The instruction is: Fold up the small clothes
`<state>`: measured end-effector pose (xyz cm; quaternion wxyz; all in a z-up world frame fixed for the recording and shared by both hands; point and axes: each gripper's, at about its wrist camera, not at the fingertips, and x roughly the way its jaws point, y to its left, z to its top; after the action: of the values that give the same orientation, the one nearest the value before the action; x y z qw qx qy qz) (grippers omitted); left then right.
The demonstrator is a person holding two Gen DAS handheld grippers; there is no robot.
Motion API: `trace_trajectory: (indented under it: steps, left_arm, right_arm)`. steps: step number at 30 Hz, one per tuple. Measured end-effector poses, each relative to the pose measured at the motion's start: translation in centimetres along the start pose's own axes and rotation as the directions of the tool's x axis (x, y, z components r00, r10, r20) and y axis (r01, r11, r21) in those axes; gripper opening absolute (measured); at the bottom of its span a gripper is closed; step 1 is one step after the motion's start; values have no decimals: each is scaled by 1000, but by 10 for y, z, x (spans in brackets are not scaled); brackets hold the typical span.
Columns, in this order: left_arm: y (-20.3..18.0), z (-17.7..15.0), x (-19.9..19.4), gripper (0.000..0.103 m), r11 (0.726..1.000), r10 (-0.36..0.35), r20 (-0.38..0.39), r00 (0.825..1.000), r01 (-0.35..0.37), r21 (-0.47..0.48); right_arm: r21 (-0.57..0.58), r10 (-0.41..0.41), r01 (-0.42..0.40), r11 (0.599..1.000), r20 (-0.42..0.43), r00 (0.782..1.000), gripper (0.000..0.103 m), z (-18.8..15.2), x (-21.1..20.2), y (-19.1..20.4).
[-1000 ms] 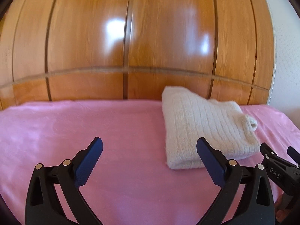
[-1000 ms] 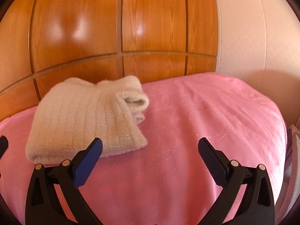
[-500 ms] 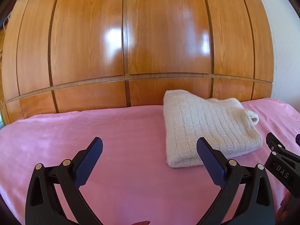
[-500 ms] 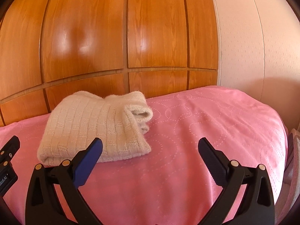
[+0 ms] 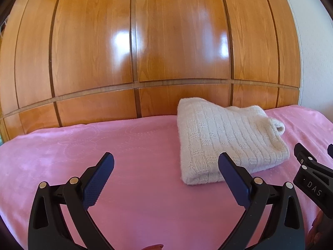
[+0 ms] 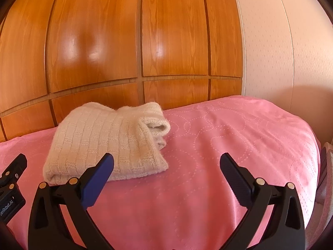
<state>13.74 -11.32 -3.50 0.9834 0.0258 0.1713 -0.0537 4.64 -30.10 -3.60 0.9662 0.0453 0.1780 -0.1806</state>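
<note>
A cream knitted sweater (image 5: 226,137) lies folded into a thick rectangle on the pink bedspread (image 5: 87,145), close to the wooden wall. In the right wrist view the same sweater (image 6: 104,141) sits left of centre, its rolled collar end pointing right. My left gripper (image 5: 166,166) hangs open over bare bedspread, its right finger just in front of the sweater's near edge. My right gripper (image 6: 167,166) is open too, to the right of the sweater, holding nothing. Each gripper's body shows at the edge of the other's view.
Glossy wooden wardrobe panels (image 5: 133,52) rise right behind the bed. A pale textured wall (image 6: 281,52) stands at the right. The bedspread (image 6: 239,135) drops off at its right edge, where a grey object (image 6: 327,166) shows. Pink cover stretches left of the sweater.
Both grippers have drawn back and tilted up from the sweater, which now looks farther off and higher in both views. The sweater itself has not moved; both grippers stayed open.
</note>
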Motion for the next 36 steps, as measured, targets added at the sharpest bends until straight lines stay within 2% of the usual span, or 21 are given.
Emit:
trace_trajectory:
  steps: [16,36]
  left_arm:
    - [3,-1,3,99,999,-22,-16,1000,21,-25]
    - [-1,-2,1,99,998,-58,-11,998,58,-11]
  right_arm:
    - [1,1,-1,1000,-4,1000,101,0,1,0]
    - [1,2,-2,1000,-4,1000,101,0,1,0]
